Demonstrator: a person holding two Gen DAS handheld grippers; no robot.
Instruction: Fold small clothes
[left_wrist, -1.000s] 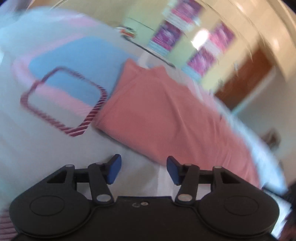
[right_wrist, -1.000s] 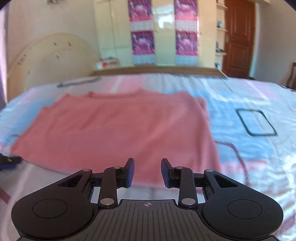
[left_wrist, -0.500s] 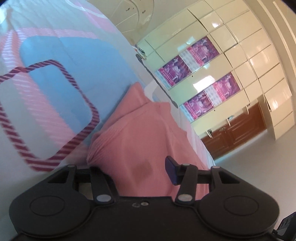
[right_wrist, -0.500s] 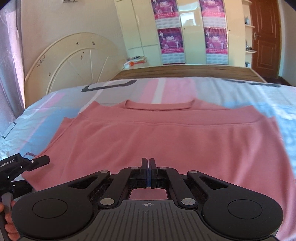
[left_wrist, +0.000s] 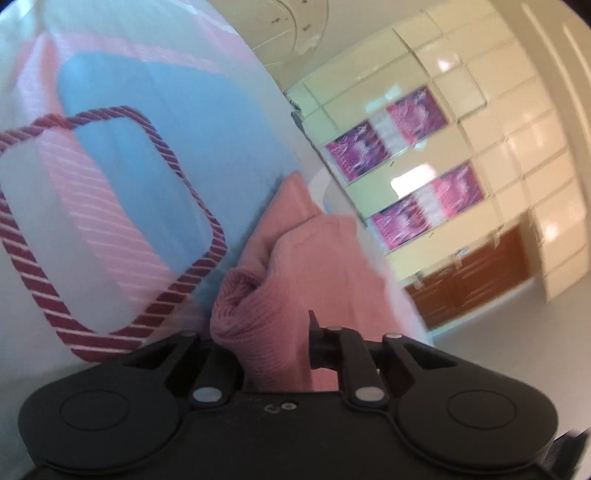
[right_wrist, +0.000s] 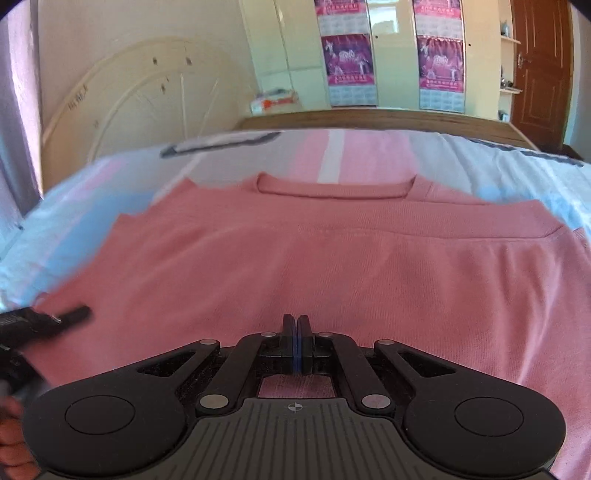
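A pink knit top (right_wrist: 332, 258) lies on the bed, its neckline (right_wrist: 334, 188) at the far side. My right gripper (right_wrist: 297, 328) is shut on the top's near edge, pads pressed together. In the left wrist view my left gripper (left_wrist: 273, 332) is shut on a bunched fold of the same pink top (left_wrist: 266, 314), which hides the left finger; only the right finger (left_wrist: 314, 332) shows. The left gripper's body (right_wrist: 44, 321) shows at the left edge of the right wrist view.
The bedsheet (left_wrist: 129, 184) has blue, pink and white blocks with a maroon striped outline. A curved headboard (right_wrist: 140, 96) stands at the left. Cream wardrobes with purple posters (right_wrist: 347, 70) and a brown door (right_wrist: 539, 66) are behind the bed.
Both grippers moved onto the top's near edge and closed on it. The left one now lifts a bunched fold; the right one shut half a second ago and has moved closer over the fabric.
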